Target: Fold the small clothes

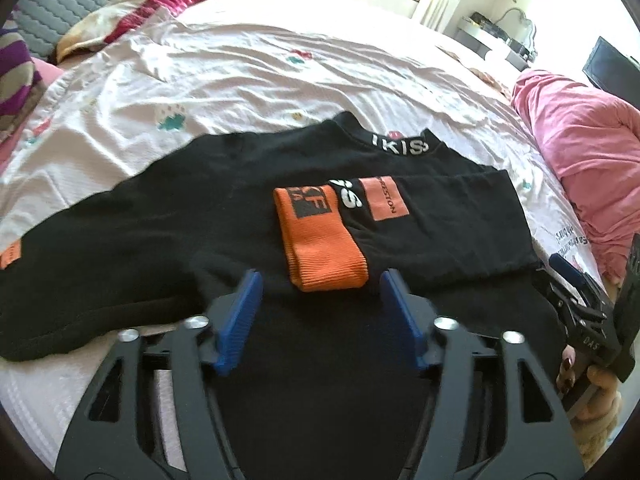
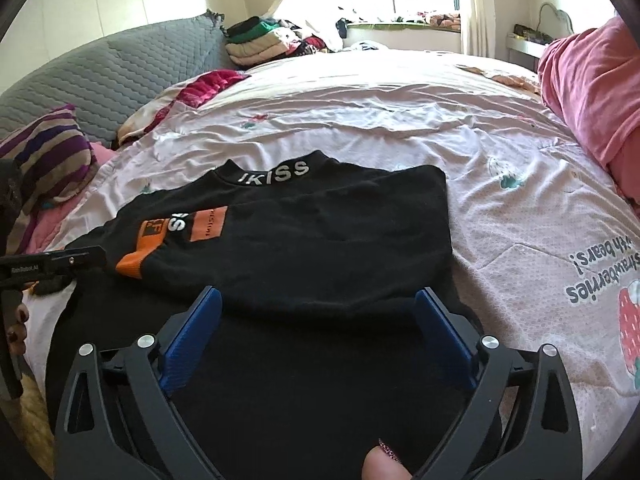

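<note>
A black sweater (image 1: 160,216) with white letters on its collar (image 1: 400,146) lies flat on the bed. One sleeve is folded across the chest, and its orange cuff (image 1: 320,248) ends near the middle. My left gripper (image 1: 320,280) hovers open over the sweater's lower part, the cuff's end just between its blue fingertips, which do not press on it. In the right wrist view the sweater (image 2: 320,232) fills the centre, cuff (image 2: 132,266) to the left. My right gripper (image 2: 318,294) stands wide open above the folded sleeve's near edge, nothing pinched.
The bed sheet (image 1: 240,72) is pale pink and wrinkled. A pink blanket heap (image 1: 580,168) lies at the right, a striped pillow (image 2: 48,152) and grey padded headboard (image 2: 120,72) at the left. Stacked clothes (image 2: 264,40) sit by the window. A thumb (image 2: 384,464) shows below.
</note>
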The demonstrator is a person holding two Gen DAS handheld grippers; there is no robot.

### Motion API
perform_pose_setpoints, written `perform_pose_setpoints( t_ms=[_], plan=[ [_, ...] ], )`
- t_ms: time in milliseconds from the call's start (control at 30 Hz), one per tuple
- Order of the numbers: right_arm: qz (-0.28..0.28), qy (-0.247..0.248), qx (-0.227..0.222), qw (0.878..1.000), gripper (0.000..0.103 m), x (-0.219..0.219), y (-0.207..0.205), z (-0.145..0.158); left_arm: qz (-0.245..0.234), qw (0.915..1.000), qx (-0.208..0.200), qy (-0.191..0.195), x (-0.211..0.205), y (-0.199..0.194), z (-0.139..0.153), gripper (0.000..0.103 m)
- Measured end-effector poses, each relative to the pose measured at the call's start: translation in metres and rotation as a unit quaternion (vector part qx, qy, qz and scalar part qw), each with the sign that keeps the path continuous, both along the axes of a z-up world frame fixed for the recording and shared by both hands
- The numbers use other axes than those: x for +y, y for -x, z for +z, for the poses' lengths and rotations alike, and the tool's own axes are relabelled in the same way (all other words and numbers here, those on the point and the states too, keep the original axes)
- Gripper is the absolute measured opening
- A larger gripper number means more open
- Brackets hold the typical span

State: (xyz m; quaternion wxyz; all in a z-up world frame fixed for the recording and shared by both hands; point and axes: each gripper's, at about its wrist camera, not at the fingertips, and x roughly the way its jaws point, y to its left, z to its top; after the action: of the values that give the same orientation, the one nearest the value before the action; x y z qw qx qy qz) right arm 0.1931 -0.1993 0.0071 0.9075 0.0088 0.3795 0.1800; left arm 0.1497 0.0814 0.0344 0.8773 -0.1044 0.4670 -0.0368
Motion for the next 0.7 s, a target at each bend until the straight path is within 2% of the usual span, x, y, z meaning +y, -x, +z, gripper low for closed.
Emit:
perform_pose_setpoints(
  t_ms=[33, 133, 200, 333, 700],
  plan=[
    [0.002, 0.000, -0.001, 1.000, 0.097, 0.002, 0.002, 0.001, 0.004, 1.0000, -0.006, -0.004, 0.001, 0.003, 0.002, 0.081],
    [0.002, 0.004, -0.009, 1.000, 0.098, 0.007, 0.009, 0.004, 0.009, 0.9997, -0.019, -0.012, 0.006, 0.011, 0.010, 0.083],
    [0.004, 0.006, -0.017, 1.000, 0.098, 0.011, 0.013, 0.007, 0.016, 0.9994, -0.025, -0.020, 0.009, 0.016, 0.014, 0.093],
    [0.009, 0.008, -0.026, 1.000, 0.098, 0.022, 0.017, 0.012, 0.026, 0.9985, -0.033, -0.034, 0.017, 0.026, 0.020, 0.093],
    [0.033, 0.006, -0.032, 0.999, 0.098, 0.064, 0.021, 0.022, 0.082, 0.9956, -0.036, -0.028, 0.060, 0.051, 0.018, 0.093]
  ],
)
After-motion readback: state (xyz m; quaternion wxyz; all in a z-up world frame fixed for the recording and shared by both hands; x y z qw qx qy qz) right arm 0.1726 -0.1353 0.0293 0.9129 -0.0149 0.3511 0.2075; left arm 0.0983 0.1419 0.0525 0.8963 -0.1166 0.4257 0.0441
